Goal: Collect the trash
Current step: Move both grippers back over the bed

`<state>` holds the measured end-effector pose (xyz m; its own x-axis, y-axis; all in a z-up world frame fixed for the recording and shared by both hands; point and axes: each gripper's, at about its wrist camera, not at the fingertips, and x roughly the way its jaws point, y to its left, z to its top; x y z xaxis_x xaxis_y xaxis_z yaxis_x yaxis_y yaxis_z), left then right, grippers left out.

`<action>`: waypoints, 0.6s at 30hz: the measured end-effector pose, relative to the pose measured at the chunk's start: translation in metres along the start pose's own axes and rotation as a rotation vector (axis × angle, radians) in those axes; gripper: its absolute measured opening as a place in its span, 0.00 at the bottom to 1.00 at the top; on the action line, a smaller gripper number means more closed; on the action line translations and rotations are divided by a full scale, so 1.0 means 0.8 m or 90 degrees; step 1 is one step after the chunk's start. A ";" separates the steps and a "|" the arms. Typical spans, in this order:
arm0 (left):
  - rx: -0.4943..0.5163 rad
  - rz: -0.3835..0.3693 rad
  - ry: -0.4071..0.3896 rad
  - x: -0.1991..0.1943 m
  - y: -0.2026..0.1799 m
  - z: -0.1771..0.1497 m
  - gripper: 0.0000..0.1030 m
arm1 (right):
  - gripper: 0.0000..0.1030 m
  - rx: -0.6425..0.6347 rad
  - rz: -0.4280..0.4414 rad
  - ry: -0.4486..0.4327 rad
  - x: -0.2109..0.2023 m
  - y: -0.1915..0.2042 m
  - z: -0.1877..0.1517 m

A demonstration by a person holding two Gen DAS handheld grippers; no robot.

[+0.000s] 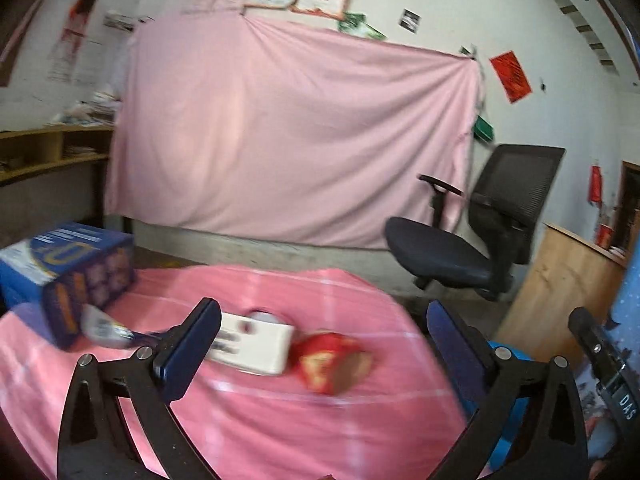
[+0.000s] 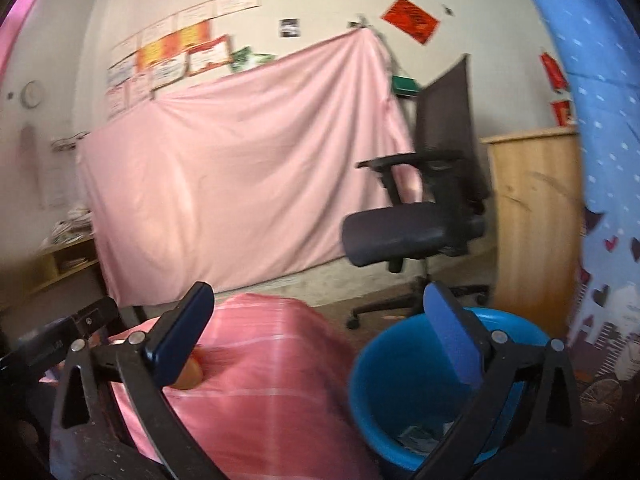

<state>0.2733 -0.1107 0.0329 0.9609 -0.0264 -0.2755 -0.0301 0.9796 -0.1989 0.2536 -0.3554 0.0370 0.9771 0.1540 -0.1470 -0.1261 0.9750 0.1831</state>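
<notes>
Two cartons (image 1: 256,342), white, red (image 1: 332,362), blurred

the table (image 1: 280,432) is covered in a pink cloth crossed by thin white lines. on it a blue box (image 1: 68,276) printed with yellow and white, a white carton (image 1: 256,344) with dark lettering, and a red packet (image 1: 332,362) with yellow markings are seen. the bin (image 2: 384,400) is bright blue. a plain pale pink sheet (image 1: 288,132) is hung on the white wall. the office chair (image 2: 420,220) is black, the cabinet (image 2: 532,232) light wood
</notes>
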 end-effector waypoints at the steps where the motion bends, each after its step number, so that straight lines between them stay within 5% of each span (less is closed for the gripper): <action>1: 0.002 0.012 -0.006 -0.005 0.009 0.000 0.98 | 1.00 -0.011 0.010 -0.003 0.002 0.012 -0.001; 18: 0.026 0.122 0.000 -0.029 0.132 -0.037 0.98 | 1.00 -0.150 0.106 0.060 0.047 0.139 -0.042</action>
<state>0.2395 -0.0128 -0.0095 0.9386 0.1616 -0.3048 -0.2016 0.9739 -0.1043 0.2705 -0.2356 0.0196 0.9205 0.3187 -0.2261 -0.3309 0.9435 -0.0170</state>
